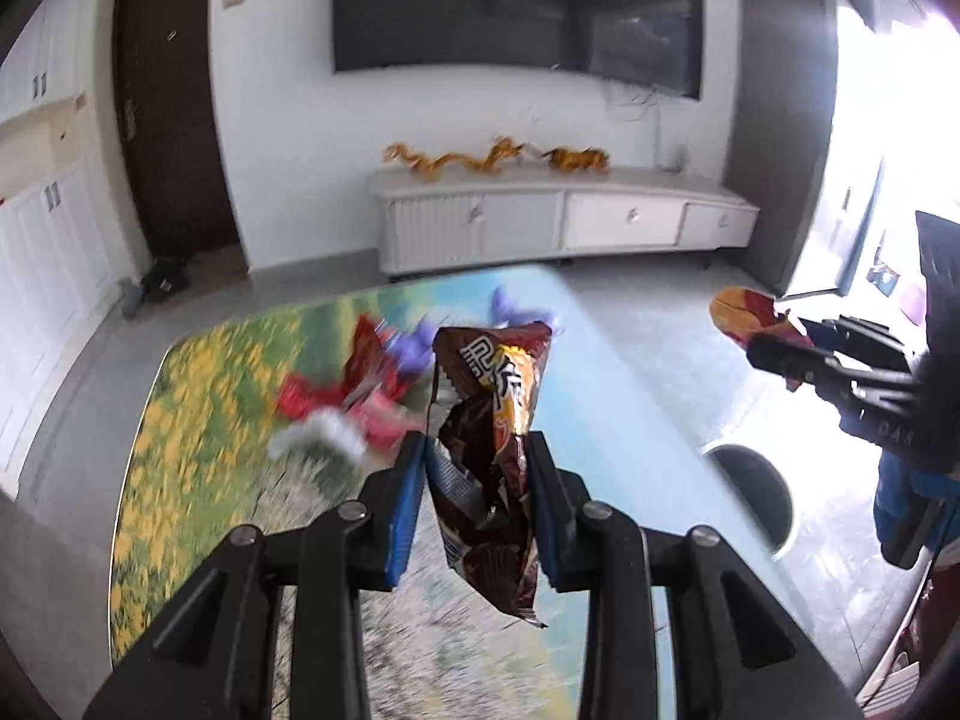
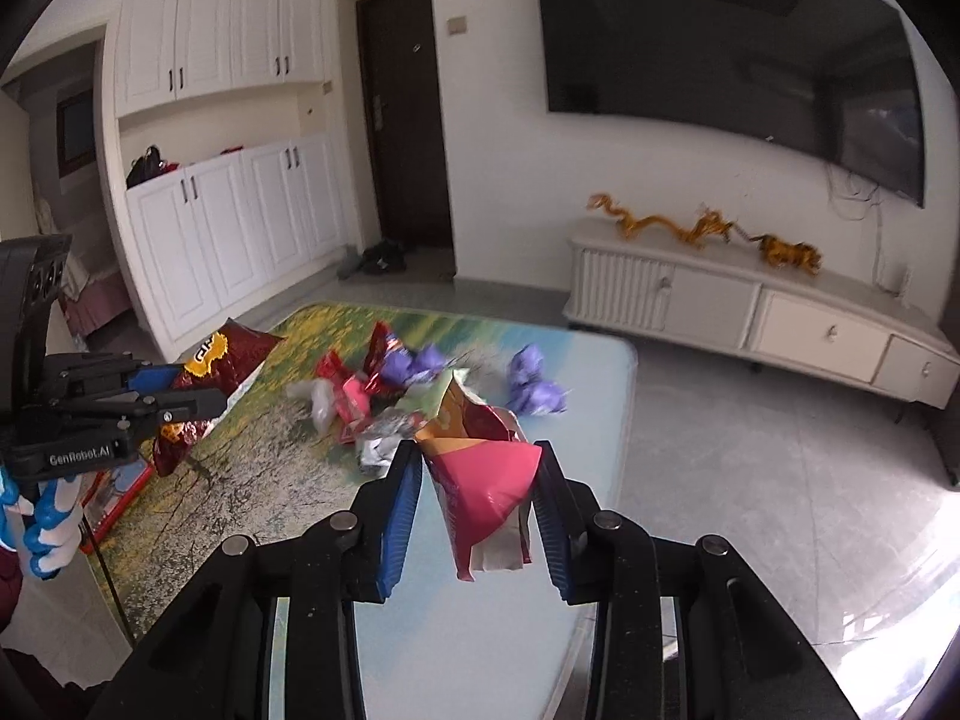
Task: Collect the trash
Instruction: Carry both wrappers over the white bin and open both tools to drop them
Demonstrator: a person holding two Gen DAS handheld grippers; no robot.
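My left gripper (image 1: 477,450) is shut on a brown snack bag (image 1: 489,450) and holds it above the table (image 1: 600,360). My right gripper (image 2: 477,459) is shut on a red and orange wrapper (image 2: 489,480), also lifted above the table (image 2: 600,420). Each gripper shows in the other's view: the right one (image 1: 774,354) with its wrapper (image 1: 741,312), the left one (image 2: 180,390) with the brown bag (image 2: 216,366). A pile of red, purple and silver wrappers (image 2: 384,396) lies on the table; it also shows, blurred, in the left wrist view (image 1: 372,390).
A round dark bin (image 1: 756,498) stands on the floor right of the table. A white TV cabinet (image 1: 558,222) with a wall TV (image 1: 516,6) lies beyond. White cupboards (image 2: 228,228) and a dark door (image 2: 408,114) stand at the left.
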